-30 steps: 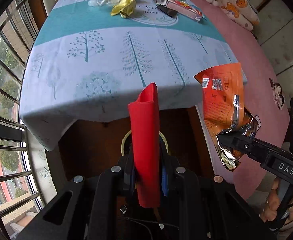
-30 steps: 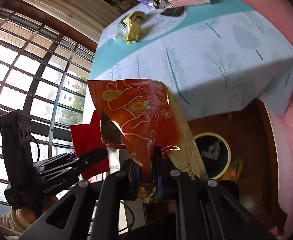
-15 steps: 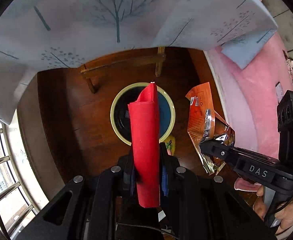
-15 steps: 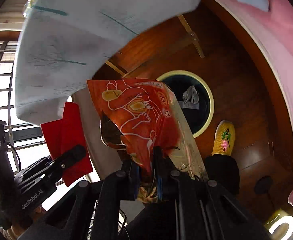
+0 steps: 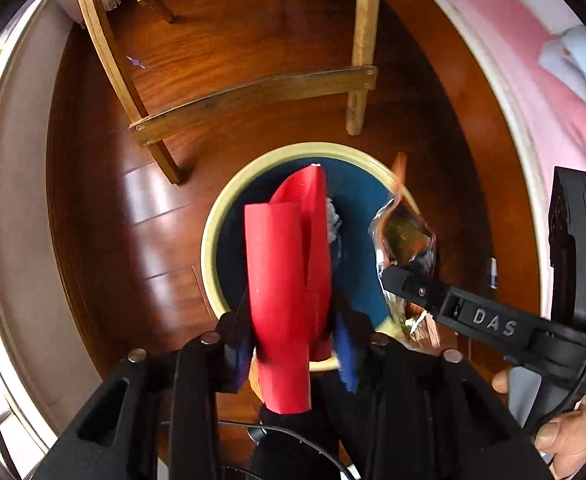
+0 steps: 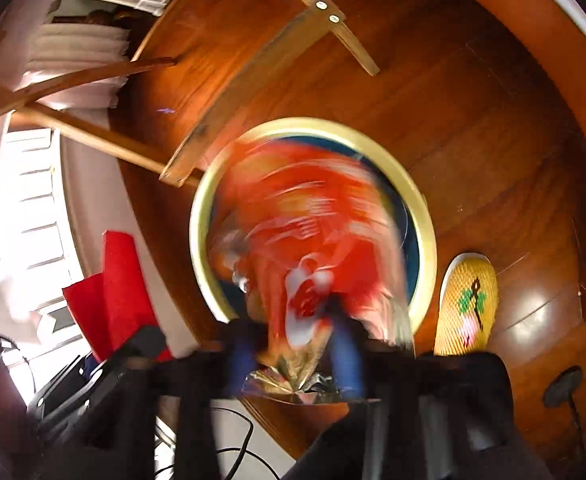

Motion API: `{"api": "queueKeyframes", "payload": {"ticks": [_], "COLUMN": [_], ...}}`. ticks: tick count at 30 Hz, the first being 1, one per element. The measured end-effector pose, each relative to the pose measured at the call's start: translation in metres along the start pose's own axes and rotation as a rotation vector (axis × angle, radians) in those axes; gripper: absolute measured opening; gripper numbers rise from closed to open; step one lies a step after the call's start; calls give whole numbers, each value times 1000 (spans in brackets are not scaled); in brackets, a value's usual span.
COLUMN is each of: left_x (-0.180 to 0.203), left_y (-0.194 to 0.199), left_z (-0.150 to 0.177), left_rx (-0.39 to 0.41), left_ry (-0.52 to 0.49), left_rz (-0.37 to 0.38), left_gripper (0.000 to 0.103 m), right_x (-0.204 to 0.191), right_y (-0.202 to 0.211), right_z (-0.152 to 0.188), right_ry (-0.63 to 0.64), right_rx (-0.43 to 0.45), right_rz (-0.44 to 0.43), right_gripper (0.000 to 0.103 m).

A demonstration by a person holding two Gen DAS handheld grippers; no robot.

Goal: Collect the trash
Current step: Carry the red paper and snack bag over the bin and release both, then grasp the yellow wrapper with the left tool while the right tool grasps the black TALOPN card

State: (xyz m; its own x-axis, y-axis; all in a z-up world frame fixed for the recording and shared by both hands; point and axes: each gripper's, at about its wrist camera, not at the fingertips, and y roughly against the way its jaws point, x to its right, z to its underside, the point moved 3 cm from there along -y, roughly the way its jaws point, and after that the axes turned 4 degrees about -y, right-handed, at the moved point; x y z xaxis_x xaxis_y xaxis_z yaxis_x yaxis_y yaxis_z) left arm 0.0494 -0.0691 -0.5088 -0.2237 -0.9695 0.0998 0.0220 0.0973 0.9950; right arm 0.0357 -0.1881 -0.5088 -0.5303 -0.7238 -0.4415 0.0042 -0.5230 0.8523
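Observation:
A round bin with a cream rim and dark blue inside stands on the wooden floor; it also shows in the right wrist view. My left gripper is open right above it, and the red folded paper stands loose between its spread blue pads. My right gripper is open too, and the orange foil snack bag is blurred as it slips from between the pads over the bin. The bag and the right gripper also show in the left wrist view.
Wooden chair legs and a crossbar stand just beyond the bin. A yellow slipper lies on the floor right of the bin. A pink bed edge runs along the right. The window wall is at the left.
Both grippers have swung down from the table to just above the bin. Both jaws have opened, and the red paper and the orange bag are coming loose.

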Motion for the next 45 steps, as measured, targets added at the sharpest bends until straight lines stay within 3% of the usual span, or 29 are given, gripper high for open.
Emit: {"api": "queueKeyframes", "payload": {"ticks": [1, 3, 5, 7, 12, 18, 26, 33, 38, 45], "left_x": [-2, -8, -9, -10, -8, -1, 7, 9, 7, 8], "left_y": [-7, -8, -7, -3, 19, 79, 189, 305, 379, 451], "left_z": [-2, -5, -6, -4, -4, 2, 13, 23, 30, 33], "left_rx": [-2, 14, 32, 40, 67, 97, 154, 275, 384, 529], "left_ry": [2, 5, 4, 5, 20, 27, 17, -5, -17, -60], "left_rz": [4, -5, -20, -42, -62, -64, -64, -56, -47, -63], "left_gripper": [57, 74, 82, 93, 93, 93, 93, 93, 93, 93], "right_x": [2, 2, 0, -1, -12, -38, -86, -132, -166, -214], "right_y": [-5, -7, -7, -4, 21, 72, 158, 243, 301, 380], "right_z": [-4, -7, -11, -11, -5, 11, 46, 87, 108, 117], "right_ry": [5, 23, 40, 51, 68, 103, 192, 319, 424, 530], "right_rx": [1, 7, 23, 39, 57, 75, 109, 157, 243, 485], "right_rz": [-6, 0, 0, 3, 23, 25, 35, 66, 74, 87], "right_gripper": [56, 59, 69, 70, 73, 76, 76, 76, 76, 76]}}
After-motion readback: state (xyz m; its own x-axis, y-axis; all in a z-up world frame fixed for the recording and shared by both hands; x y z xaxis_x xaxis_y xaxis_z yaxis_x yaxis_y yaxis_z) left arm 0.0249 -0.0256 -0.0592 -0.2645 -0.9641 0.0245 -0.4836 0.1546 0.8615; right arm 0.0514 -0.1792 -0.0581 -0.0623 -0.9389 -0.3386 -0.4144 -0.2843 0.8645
